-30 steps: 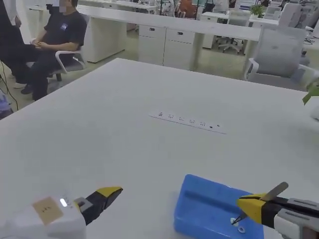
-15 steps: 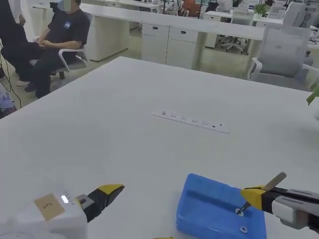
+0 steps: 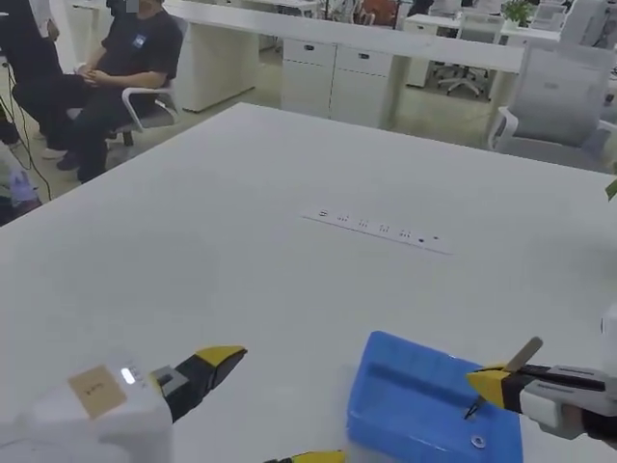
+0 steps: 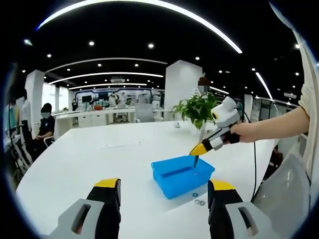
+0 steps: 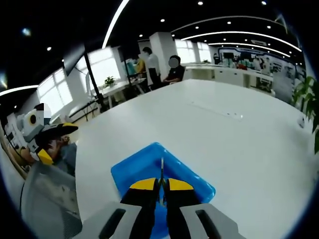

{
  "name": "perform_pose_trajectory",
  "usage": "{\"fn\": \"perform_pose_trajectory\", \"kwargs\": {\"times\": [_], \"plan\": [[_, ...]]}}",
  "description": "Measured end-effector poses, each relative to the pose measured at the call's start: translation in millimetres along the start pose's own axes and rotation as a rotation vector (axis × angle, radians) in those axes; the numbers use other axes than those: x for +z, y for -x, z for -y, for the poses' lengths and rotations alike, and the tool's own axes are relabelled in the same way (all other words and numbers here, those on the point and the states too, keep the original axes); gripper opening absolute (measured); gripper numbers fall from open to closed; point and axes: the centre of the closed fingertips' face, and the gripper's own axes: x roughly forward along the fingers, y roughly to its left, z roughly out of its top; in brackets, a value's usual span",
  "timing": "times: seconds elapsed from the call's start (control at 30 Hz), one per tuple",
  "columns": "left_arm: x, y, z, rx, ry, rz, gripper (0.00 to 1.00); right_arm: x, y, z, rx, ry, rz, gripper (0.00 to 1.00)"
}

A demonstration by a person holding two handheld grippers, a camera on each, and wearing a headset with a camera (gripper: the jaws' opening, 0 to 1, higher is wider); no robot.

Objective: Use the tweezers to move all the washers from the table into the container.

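A blue container [image 3: 415,405] is seen on the white bench [image 3: 241,241], near the front edge and towards the right in the head view. It is an open, shallow, rectangular tray with a raised rim. One small washer [image 3: 477,442] is seen lying flat on its floor near the right-hand end; the rest of the floor that can be made out is bare blue. In the left gripper view a few more washers [image 4: 200,202] are seen on the bench just outside the container's near corner, apart from its wall. The right tool [image 5: 161,185] is closed down on the tweezers [image 3: 526,352], which are gripped between its yellow-tipped jaws and slanted downward, their point held above the inside of the container close to the washer there. Whether anything is pinched in the tweezers' point cannot be told. The left tool [image 4: 163,182] is held with its jaws spread wide and nothing between them, low over the bench to the left of the container and apart from it. A white power strip [image 3: 378,230] is set into the bench farther back, well apart from the container.
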Motion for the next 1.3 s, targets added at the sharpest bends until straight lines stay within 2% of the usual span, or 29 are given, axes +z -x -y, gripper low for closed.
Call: {"fn": "perform_pose_trajectory", "kwargs": {"times": [0.23,0.73,0.83,1.0,1.3], "plan": [[0.0,-0.4,0.1,0.0,-0.004,-0.002,0.71,-6.6,-7.0,7.2,0.004,0.007,-0.026,0.03],[-0.7,-0.2,-2.1,0.007,0.006,-0.003,0.7,-17.5,-16.7,10.2,-0.004,0.017,-0.058,0.03],[-0.8,-0.4,-1.4,0.003,0.004,-0.005,0.7,-19.3,-17.0,11.5,-0.019,0.056,-0.065,0.03],[-1.3,-0.1,-1.9,0.004,0.001,-0.007,0.7,-23.4,-20.3,3.7,-0.002,0.093,-0.08,0.03],[-2.2,-0.2,-2.0,0.003,0.0,-0.012,0.7,-25.2,-25.6,4.8,0.0,0.066,-0.072,0.03]]}}
